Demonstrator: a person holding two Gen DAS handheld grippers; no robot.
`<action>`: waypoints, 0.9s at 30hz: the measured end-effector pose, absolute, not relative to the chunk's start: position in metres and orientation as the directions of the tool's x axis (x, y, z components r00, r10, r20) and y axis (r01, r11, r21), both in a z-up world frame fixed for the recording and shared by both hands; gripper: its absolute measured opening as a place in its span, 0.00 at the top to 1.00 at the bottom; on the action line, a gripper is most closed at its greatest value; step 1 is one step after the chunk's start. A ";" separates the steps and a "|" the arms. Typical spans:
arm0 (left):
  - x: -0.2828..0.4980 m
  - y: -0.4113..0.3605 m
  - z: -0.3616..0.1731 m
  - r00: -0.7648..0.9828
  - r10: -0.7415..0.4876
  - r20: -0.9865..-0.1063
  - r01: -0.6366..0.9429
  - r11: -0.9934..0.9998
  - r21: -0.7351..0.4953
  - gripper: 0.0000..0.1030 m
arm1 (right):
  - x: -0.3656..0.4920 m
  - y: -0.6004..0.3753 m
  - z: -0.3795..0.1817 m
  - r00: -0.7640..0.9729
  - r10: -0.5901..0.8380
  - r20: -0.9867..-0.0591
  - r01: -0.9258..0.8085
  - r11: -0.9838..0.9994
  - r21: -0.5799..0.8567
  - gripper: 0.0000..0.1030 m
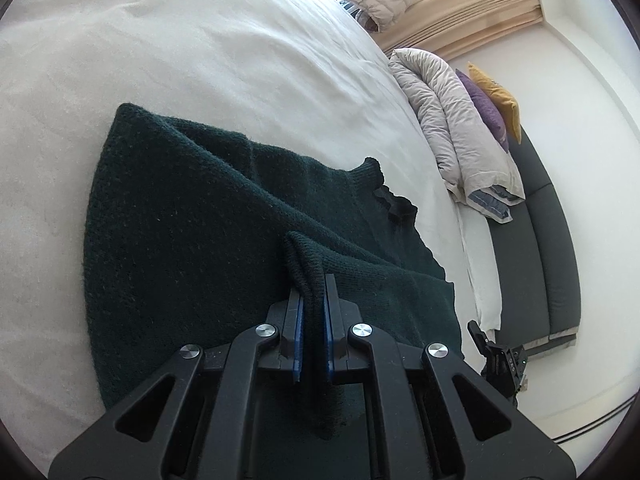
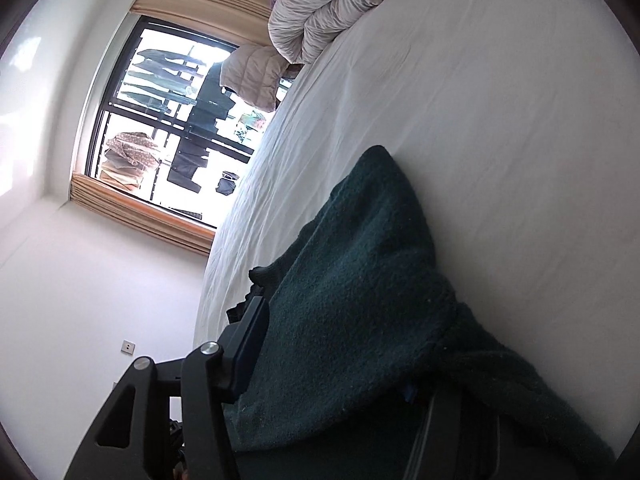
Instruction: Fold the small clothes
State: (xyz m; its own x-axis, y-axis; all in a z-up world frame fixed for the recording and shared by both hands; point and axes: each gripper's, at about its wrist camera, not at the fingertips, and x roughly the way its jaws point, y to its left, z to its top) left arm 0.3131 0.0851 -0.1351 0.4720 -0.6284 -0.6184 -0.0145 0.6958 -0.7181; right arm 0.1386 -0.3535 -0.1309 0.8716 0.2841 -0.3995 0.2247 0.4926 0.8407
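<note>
Bedroom. A bed under a white sheet fills most of both views; a grey duvet lies bunched at its far edge, with a purple cushion and a yellow cushion behind it on a dark sofa. In the right wrist view a window with tan curtains occupies the upper left, clothes hanging outside it.

Dark green sweater: spread on the sheet, centre and lower left of the left wrist view, its ribbed collar toward the centre right. In the right wrist view it covers the lower centre and lower right, rising to a rounded peak at centre frame.

Left gripper: bottom centre of its view, jaws clenched on a raised ribbed fold of the sweater, the blue pads pressing the knit from both sides.

Right gripper: bottom of its view. One finger with its blue pad shows at lower centre-left, lying against the sweater's edge; the other is hidden under the cloth draped across the jaws. The jaws stand apart with knit between them; whether they squeeze it cannot be told.
</note>
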 end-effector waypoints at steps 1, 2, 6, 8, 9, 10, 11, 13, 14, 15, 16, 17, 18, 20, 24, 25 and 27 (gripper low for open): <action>0.313 0.085 -0.134 0.472 -0.625 -0.622 -0.011 0.701 -0.713 0.93 | 0.134 -0.352 -0.130 0.864 0.292 -0.411 0.229 0.499 0.836 0.43; 0.313 0.084 -0.135 0.470 -0.623 -0.626 -0.005 0.707 -0.707 0.93 | 0.130 -0.351 -0.128 0.853 0.301 -0.426 0.236 0.507 0.829 0.43; 0.311 0.081 -0.131 0.466 -0.611 -0.640 0.017 0.729 -0.684 0.92 | 0.095 -0.347 -0.116 0.835 0.304 -0.459 0.272 0.496 0.824 0.34; 0.306 0.077 -0.124 0.464 -0.588 -0.663 0.036 0.760 -0.649 0.92 | 0.079 -0.345 -0.100 0.848 0.288 -0.444 0.248 0.524 0.815 0.32; 0.304 0.075 -0.120 0.463 -0.571 -0.678 0.046 0.780 -0.625 0.92 | 0.074 -0.345 -0.092 0.857 0.271 -0.438 0.239 0.544 0.805 0.32; 0.302 0.074 -0.118 0.462 -0.555 -0.691 0.052 0.795 -0.604 0.92 | 0.073 -0.347 -0.086 0.865 0.253 -0.433 0.236 0.556 0.797 0.33; 0.301 0.074 -0.116 0.462 -0.545 -0.700 0.050 0.804 -0.593 0.92 | 0.074 -0.349 -0.080 0.871 0.248 -0.423 0.227 0.561 0.796 0.33; 0.297 0.074 -0.109 0.465 -0.515 -0.720 0.041 0.825 -0.564 0.92 | 0.085 -0.355 -0.072 0.876 0.255 -0.409 0.208 0.566 0.798 0.33; 0.295 0.073 -0.104 0.471 -0.487 -0.736 0.042 0.846 -0.532 0.92 | 0.092 -0.358 -0.068 0.874 0.247 -0.418 0.215 0.575 0.789 0.33; 0.292 0.070 -0.097 0.483 -0.450 -0.751 0.050 0.870 -0.490 0.92 | 0.098 -0.359 -0.066 0.874 0.243 -0.420 0.214 0.585 0.782 0.34; 0.288 0.066 -0.089 0.502 -0.390 -0.772 0.049 0.904 -0.424 0.92 | 0.106 -0.360 -0.064 0.871 0.247 -0.424 0.211 0.592 0.778 0.35; 0.284 0.061 -0.080 0.525 -0.321 -0.788 0.049 0.936 -0.349 0.92 | 0.115 -0.361 -0.063 0.864 0.253 -0.434 0.215 0.594 0.775 0.38; 0.281 0.055 -0.071 0.554 -0.275 -0.786 0.056 0.954 -0.294 0.92 | 0.123 -0.362 -0.064 0.855 0.269 -0.443 0.216 0.592 0.777 0.39; 0.279 0.040 -0.055 0.594 -0.283 -0.753 0.106 0.955 -0.276 0.92 | 0.141 -0.360 -0.071 0.837 0.309 -0.451 0.208 0.584 0.785 0.40; 0.287 -0.008 -0.061 0.563 -0.328 -0.758 0.230 0.944 -0.238 0.92 | 0.175 -0.349 -0.097 0.774 0.395 -0.495 0.212 0.576 0.790 0.40; 0.290 -0.015 -0.071 0.542 -0.317 -0.778 0.232 0.947 -0.224 0.92 | 0.181 -0.348 -0.106 0.758 0.396 -0.519 0.225 0.588 0.777 0.40; 0.291 -0.017 -0.095 0.492 -0.311 -0.813 0.206 0.949 -0.238 0.92 | 0.183 -0.353 -0.122 0.740 0.362 -0.566 0.266 0.616 0.742 0.68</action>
